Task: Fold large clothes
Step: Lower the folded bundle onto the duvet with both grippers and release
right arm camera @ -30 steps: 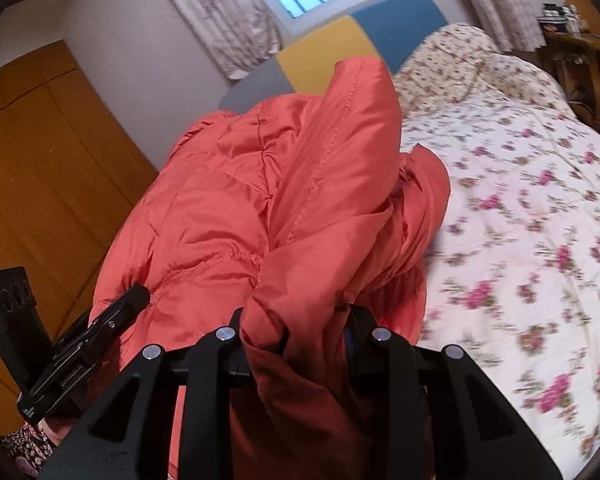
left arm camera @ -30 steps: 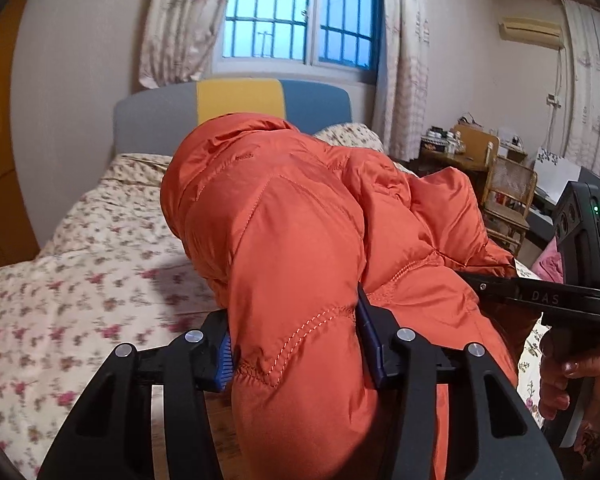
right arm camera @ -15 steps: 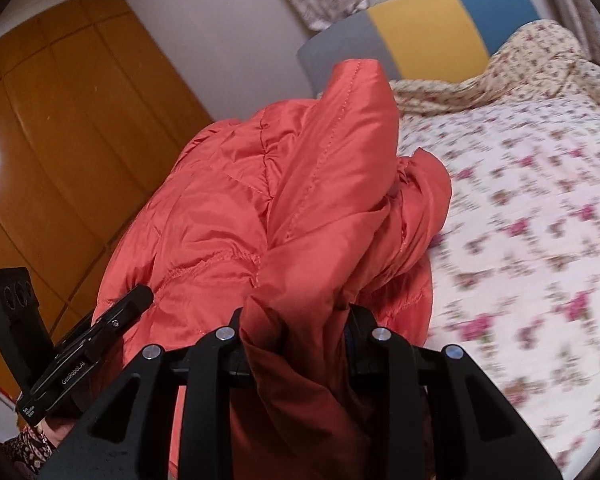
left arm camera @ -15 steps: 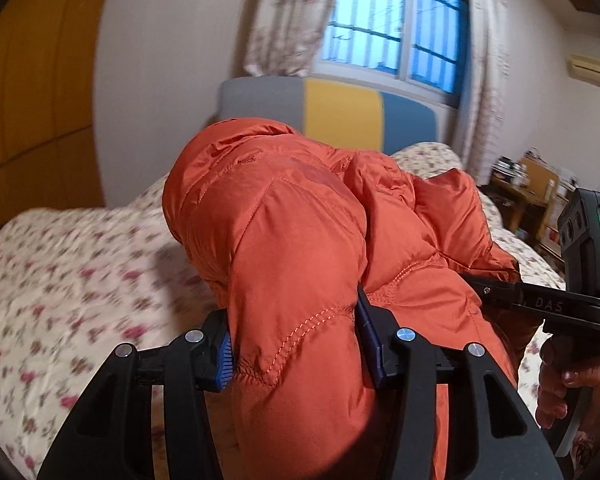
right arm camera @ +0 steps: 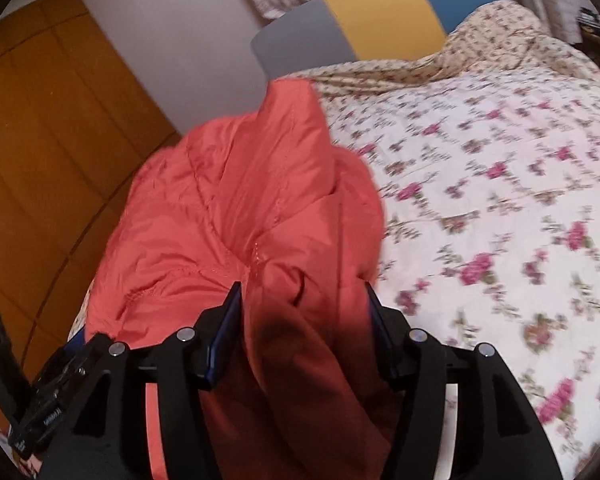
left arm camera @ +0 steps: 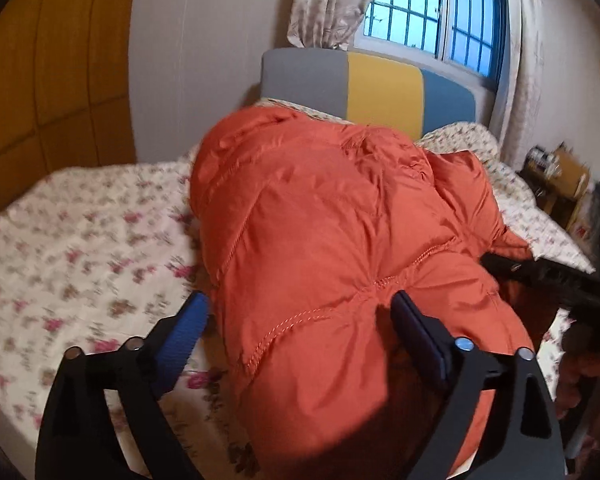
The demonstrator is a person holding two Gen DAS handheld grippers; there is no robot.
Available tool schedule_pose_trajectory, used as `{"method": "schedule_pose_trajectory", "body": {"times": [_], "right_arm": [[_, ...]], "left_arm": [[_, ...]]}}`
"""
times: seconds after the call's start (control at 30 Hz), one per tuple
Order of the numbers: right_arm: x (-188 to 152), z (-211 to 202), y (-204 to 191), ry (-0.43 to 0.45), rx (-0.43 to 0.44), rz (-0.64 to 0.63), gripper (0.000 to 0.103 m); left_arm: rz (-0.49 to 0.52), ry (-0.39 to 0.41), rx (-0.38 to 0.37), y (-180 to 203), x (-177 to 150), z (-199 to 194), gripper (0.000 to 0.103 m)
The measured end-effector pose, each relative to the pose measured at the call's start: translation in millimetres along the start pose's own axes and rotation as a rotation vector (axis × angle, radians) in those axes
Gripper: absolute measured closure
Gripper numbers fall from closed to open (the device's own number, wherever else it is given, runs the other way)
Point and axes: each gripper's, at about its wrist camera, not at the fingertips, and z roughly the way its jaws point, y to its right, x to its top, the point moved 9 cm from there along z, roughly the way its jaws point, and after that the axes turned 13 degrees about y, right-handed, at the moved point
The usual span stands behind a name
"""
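Both claws are letting go of the orange puffer jacket (left arm camera: 332, 240) on the bed (left arm camera: 72, 248).
Your left gripper (left arm camera: 300, 344) and right gripper (right arm camera: 304, 332) have just been opening, fabric loose between them; it is handling light, puffy, slippery; you are best gripping the stitched seam at six o'clock.

Orange jacket (left arm camera: 324, 232), floral bedsheet (right arm camera: 500, 200)

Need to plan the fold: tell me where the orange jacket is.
The orange jacket lies bunched on the floral bed, below the headboard.

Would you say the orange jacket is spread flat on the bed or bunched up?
Bunched up: the orange jacket sits as a puffy, creased heap on the floral bedspread.
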Motion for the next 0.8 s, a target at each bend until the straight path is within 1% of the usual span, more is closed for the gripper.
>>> {"method": "schedule_pose_trajectory", "body": {"times": [0.07,0.1,0.17,0.27,0.37,0.43,0.5,0.57,0.63,0.7,0.8], "right_arm": [[18,-17,-2,0.05,-0.027,-0.012,0.043],[31,-24,-5,0.087,-0.034,-0.026,0.043],[48,-27,-21,0.122,-0.018,-0.054,0.043],[69,-7,-50,0.101,0.013,-0.136,0.043],[79,25,-70,0.08,0.035,-0.187,0.044],[78,52,-76,0.057,0.028,-0.218,0.045],[81,83,-73,0.036,0.018,-0.221,0.045],[79,110,-64,0.019,-0.011,-0.236,0.045],[73,126,-57,-0.01,-0.032,-0.252,0.048],[62,142,-49,-0.045,-0.046,-0.255,0.048],[54,158,-36,-0.062,-0.046,-0.224,0.047]], "left_arm": [[0.026,0.009,0.048,-4,13,-4,0.007],[0.027,0.017,0.061,-7,20,-6,0.005],[0.013,0.031,0.094,-11,37,-4,0.003],[-0.05,0.008,0.118,-17,58,15,0.003],[-0.092,-0.023,0.18,-24,73,44,0.003],[-0.101,-0.046,0.208,-26,78,66,0.003],[-0.08,-0.076,0.236,-27,80,94,0.003],[-0.036,-0.126,0.252,-28,75,119,0.003],[-0.018,-0.183,0.254,-29,65,138,0.003],[-0.047,-0.206,0.239,-30,59,149,0.003],[-0.1,-0.222,0.216,-30,53,162,0.003]]}}
